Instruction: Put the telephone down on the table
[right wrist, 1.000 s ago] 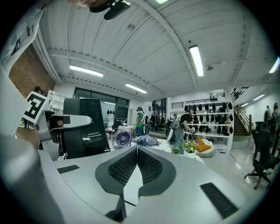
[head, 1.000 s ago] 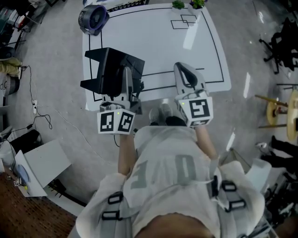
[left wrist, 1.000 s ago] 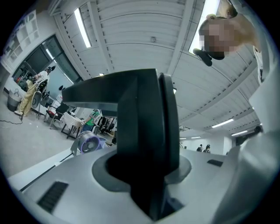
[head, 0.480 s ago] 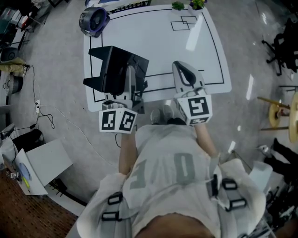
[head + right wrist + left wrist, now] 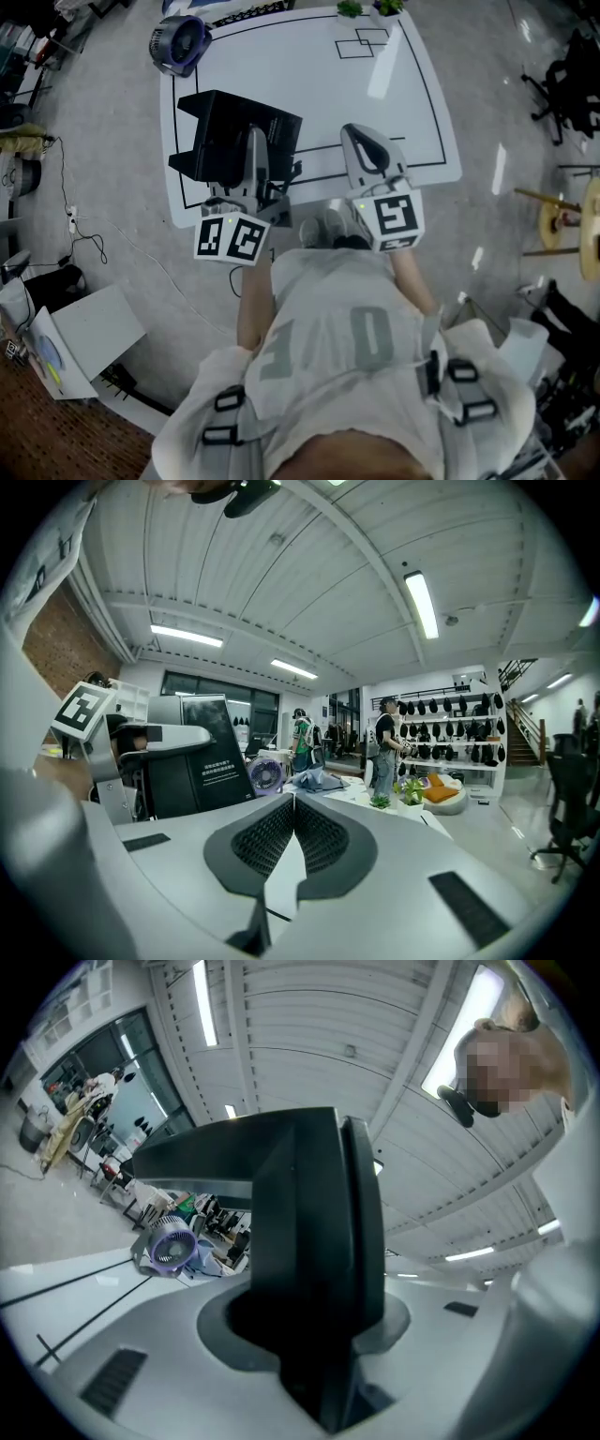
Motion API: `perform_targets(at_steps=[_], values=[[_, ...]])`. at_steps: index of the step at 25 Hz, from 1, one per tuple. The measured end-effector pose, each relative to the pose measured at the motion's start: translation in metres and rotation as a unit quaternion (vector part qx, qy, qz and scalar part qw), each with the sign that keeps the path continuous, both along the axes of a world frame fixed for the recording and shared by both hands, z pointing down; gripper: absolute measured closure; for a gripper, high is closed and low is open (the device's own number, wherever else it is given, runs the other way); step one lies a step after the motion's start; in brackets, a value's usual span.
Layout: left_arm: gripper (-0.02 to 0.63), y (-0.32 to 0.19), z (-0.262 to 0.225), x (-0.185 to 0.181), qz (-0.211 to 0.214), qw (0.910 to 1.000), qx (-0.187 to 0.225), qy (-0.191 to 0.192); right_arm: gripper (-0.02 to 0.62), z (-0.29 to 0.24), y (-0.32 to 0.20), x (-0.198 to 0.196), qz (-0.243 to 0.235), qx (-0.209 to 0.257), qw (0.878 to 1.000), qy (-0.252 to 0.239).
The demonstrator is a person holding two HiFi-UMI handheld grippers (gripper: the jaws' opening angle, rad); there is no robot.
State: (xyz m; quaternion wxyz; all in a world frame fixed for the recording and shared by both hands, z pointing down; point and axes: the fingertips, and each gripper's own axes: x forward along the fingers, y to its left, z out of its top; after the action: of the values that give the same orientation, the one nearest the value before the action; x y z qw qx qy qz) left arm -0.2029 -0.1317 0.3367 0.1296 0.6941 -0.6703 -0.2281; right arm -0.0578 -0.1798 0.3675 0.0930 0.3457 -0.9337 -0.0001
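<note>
Left gripper (image 5: 257, 157) is clamped on the telephone (image 5: 223, 131), right over the table's (image 5: 319, 84) near-left corner, so it's basically straight down; right gripper (image 5: 362, 142) is pinched together, empty.

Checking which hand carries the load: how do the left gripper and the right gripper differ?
The left gripper's jaws clamp the black telephone; the right gripper's jaws are together on nothing. In the head view the left gripper's marker cube shows two faces, the right gripper's only one. Both reach side by side over the near edge of the white table.
</note>
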Motion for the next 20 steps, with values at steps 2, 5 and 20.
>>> perform_targets(at_steps=[2, 5, 20], values=[[0.451, -0.003, 0.003, 0.001, 0.007, 0.9996, 0.004, 0.029, 0.588, 0.001, 0.001, 0.002, 0.003, -0.002, 1.0, -0.001], [0.451, -0.01, 0.008, 0.004, 0.023, 0.9978, 0.007, 0.063, 0.588, 0.002, 0.0, 0.006, 0.012, -0.002, 1.0, -0.006], [0.451, -0.049, 0.056, 0.025, 0.122, 0.9552, -0.019, 0.269, 0.588, 0.009, -0.011, 0.03, 0.044, -0.012, 0.999, 0.011]])
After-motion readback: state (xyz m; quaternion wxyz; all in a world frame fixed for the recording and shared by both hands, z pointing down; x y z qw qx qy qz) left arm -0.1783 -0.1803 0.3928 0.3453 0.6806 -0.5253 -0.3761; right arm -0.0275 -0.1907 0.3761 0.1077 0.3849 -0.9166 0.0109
